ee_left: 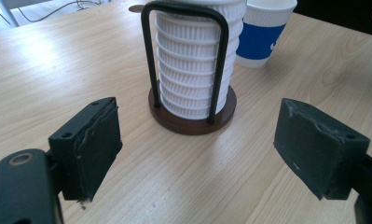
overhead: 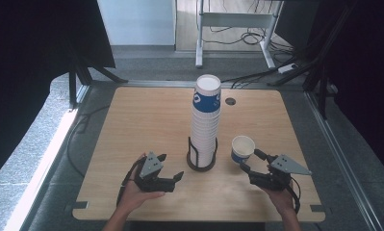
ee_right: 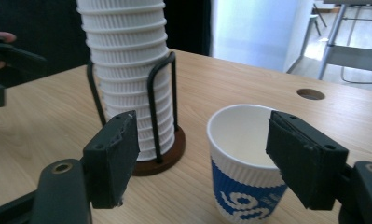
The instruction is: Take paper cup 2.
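Blue-banded paper cup (overhead: 242,148) upright on the wooden table (overhead: 146,120), alone, just beside the tall cup stack (overhead: 205,120) in its wire holder (overhead: 201,161), at about three o'clock of it. Right gripper (overhead: 252,161) at the cup's five o'clock, jaws spread wide, cup partly between them, seemingly untouched. Left gripper (overhead: 172,168) at the stack's eight o'clock, jaws spread, empty. Likely step: reaching for the loose cup. Next: advance, close gently on the ribbed wall without crushing.
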The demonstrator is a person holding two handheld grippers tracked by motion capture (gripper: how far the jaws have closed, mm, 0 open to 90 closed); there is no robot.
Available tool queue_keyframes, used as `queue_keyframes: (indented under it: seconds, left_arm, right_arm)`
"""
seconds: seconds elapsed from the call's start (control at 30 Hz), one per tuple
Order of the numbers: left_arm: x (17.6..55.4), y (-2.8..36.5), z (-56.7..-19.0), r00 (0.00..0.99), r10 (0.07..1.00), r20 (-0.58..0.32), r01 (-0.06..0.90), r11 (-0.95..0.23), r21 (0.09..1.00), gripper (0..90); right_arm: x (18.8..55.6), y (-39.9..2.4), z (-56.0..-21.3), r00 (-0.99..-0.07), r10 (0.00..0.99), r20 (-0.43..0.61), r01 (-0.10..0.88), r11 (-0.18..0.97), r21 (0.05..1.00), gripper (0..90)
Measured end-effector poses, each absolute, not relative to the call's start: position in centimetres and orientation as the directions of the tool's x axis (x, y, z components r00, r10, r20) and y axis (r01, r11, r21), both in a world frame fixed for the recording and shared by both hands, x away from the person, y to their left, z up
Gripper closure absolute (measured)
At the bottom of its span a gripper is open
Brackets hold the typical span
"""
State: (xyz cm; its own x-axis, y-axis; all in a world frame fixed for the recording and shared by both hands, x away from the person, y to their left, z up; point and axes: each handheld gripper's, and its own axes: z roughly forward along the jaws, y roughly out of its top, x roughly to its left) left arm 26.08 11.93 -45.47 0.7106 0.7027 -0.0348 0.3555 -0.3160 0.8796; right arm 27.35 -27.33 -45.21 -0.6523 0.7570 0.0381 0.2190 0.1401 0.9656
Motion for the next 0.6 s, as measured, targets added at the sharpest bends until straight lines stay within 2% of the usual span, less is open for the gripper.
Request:
queue_keyframes:
  seconds: [0.3,0.6]
  left_arm:
    - [26.8,10.8,-43.5,0.724,0.69,-0.004,0.3,-0.31,0.902,14.7]
    - [30.0,8.9,-41.1,0.751,0.658,-0.046,0.287,-0.264,0.921,11.3]
  right_arm:
    - [27.3,-27.0,-45.5,-0.697,0.713,0.083,0.232,0.114,0.966,28.2]
    - [27.2,-26.9,-45.5,-0.713,0.696,0.085,0.23,0.118,0.966,28.4]
